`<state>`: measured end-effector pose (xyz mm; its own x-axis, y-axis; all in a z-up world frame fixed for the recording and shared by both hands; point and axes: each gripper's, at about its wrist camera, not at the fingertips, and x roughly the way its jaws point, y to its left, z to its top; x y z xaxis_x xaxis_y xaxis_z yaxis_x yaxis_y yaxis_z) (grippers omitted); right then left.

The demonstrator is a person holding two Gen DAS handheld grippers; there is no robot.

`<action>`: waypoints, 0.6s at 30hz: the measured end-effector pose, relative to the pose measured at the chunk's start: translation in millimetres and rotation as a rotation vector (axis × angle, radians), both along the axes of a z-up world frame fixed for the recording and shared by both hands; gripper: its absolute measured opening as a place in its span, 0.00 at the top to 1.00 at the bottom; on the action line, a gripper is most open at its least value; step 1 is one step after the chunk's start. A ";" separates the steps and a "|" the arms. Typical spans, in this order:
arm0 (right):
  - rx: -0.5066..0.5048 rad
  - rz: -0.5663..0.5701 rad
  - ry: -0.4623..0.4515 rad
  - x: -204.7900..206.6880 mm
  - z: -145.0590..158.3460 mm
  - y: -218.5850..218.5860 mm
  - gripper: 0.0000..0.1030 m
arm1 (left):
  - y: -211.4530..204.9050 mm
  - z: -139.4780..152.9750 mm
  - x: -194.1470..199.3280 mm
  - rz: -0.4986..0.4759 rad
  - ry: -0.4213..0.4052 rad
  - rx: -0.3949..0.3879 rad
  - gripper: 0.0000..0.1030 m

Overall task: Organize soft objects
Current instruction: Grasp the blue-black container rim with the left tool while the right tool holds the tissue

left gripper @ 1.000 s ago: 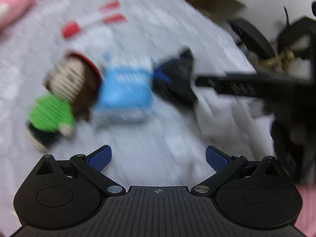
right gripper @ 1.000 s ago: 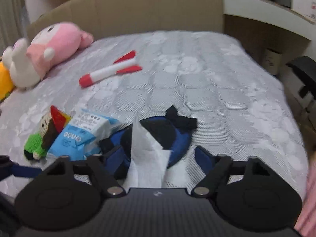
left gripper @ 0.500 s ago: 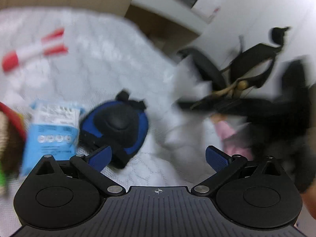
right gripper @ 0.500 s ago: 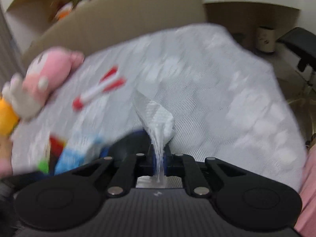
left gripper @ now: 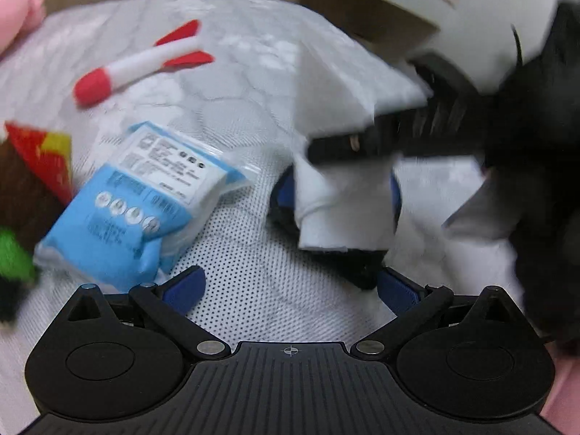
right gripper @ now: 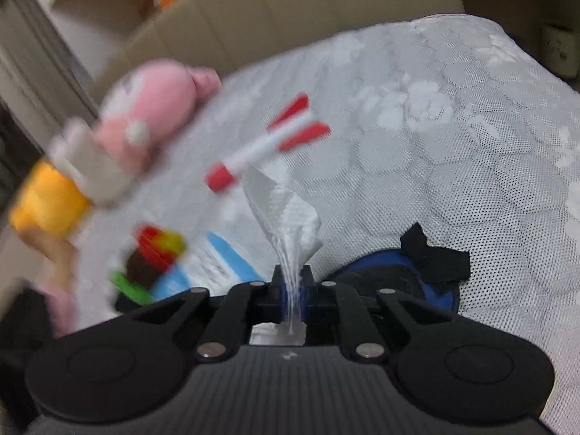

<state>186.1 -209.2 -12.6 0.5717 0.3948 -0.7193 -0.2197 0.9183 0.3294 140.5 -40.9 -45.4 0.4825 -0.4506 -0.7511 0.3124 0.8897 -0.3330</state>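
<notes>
Grips a thin white crumpled paper tissue (right gripper: 286, 214) in the right gripper (right gripper: 291, 282), jaws clenched on its lower end, long axis running up and forward along the fingers. Carries it above a round blue-and-black padded fabric piece (right gripper: 398, 275), with a soft blue-and-white plastic tissue pack (left gripper: 141, 210) down and to the left of the claw. Shows the left gripper (left gripper: 290, 286) released, jaws wide and empty, low over the bed, nearer that pack. Fits either a sheet bound for the pack or one drawn from it; cannot tell which. Rests all on a quilted grey-white mesh bedspread (right gripper: 453, 145) below a beige padded headboard (right gripper: 290, 18), red-and-white plush rocket (left gripper: 141, 65) and pink plush animal (right gripper: 152, 108) farther off.
</notes>
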 end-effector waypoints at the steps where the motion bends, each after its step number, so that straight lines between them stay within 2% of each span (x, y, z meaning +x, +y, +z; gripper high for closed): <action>1: -0.024 -0.024 -0.023 -0.9 0.8 -5.1 0.92 | 4.0 1.9 1.2 0.015 0.013 -0.048 0.00; 4: -0.054 -0.114 -0.037 -1.2 1.3 -32.7 0.92 | 8.1 1.6 11.4 0.037 0.058 -0.171 0.00; 7: -0.035 -0.209 0.037 1.0 -13.5 -65.2 0.92 | -8.2 -8.2 29.5 0.035 0.097 -0.148 0.00; 9: 0.024 -0.255 0.107 -0.8 -29.8 -85.1 0.92 | -17.4 -15.5 42.7 0.057 0.112 -0.149 0.00; 11: 0.113 -0.295 0.162 -6.7 -41.8 -99.1 0.92 | -19.9 -14.7 50.7 0.066 0.114 -0.185 0.00; 12: 0.144 -0.307 0.169 -9.2 -44.0 -102.8 0.92 | -20.5 -13.4 52.6 0.064 0.113 -0.211 0.10; 13: 0.153 -0.316 0.167 -10.1 -43.9 -105.1 0.92 | -20.2 -12.5 51.9 0.063 0.103 -0.217 0.46; 16: 0.138 -0.306 0.120 -11.1 -33.2 -97.6 0.92 | -22.3 -8.7 45.8 0.012 0.069 -0.212 0.50; 18: 0.186 -0.262 0.093 -12.8 -22.6 -92.4 0.92 | -30.7 -1.2 33.4 -0.049 -0.038 -0.110 0.51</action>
<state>173.3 -301.6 -35.2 0.6062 0.3728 -0.7025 0.0549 0.8616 0.5046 173.9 -71.6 -46.6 0.4855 -0.5528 -0.6773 0.3688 0.8319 -0.4146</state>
